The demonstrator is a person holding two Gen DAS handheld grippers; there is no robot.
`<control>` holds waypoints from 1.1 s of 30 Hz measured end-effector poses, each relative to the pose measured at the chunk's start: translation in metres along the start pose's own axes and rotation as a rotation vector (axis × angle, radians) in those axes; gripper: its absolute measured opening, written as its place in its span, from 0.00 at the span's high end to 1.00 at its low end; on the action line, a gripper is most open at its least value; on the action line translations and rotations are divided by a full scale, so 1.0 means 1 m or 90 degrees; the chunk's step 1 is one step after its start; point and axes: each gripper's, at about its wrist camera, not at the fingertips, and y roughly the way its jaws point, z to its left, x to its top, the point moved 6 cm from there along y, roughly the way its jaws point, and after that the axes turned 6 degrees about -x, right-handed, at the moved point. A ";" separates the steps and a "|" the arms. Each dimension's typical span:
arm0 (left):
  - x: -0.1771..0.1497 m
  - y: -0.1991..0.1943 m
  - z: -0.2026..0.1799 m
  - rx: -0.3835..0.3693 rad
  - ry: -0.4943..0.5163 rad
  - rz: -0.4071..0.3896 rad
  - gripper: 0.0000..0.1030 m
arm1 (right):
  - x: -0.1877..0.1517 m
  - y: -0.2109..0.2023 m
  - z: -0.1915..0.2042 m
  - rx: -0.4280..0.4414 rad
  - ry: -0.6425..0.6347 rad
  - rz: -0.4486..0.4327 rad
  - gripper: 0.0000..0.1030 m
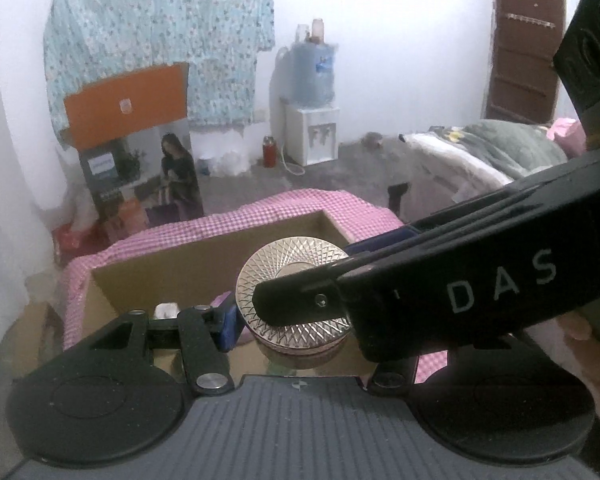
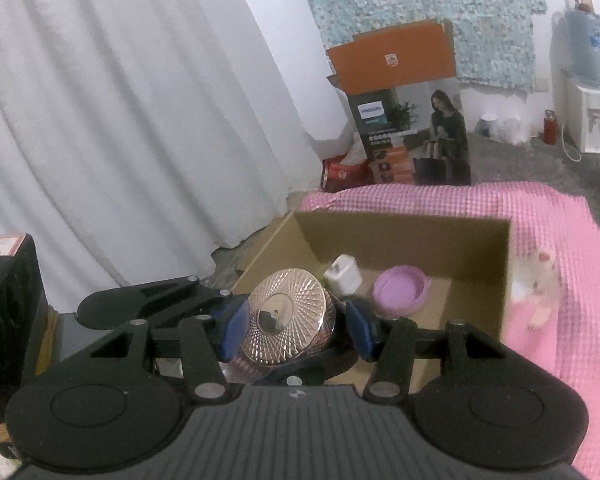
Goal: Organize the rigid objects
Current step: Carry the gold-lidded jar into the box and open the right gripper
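A jar with a shiny patterned metal lid is held over the near edge of an open cardboard box on a pink checked cloth. My right gripper is shut on the jar, blue pads on both sides of the lid. In the left wrist view the same jar sits between my left gripper's blue pad and the right gripper's arm, which crosses in from the right and hides the other left finger. Inside the box lie a white charger and a purple bowl.
A pink plush toy lies on the cloth right of the box. White curtain stands at left, a black case at near left. A printed carton and a water dispenser stand on the floor behind.
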 end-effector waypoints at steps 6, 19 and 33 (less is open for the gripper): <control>0.012 0.057 0.018 -0.018 -0.040 0.067 0.46 | 0.027 0.042 -0.046 0.001 0.032 0.071 0.45; 0.011 0.139 0.044 -0.058 -0.139 0.176 0.46 | 0.040 0.117 -0.101 -0.030 0.036 0.180 0.45; 0.017 0.165 0.049 -0.083 -0.172 0.209 0.41 | 0.048 0.148 -0.122 -0.057 0.014 0.209 0.50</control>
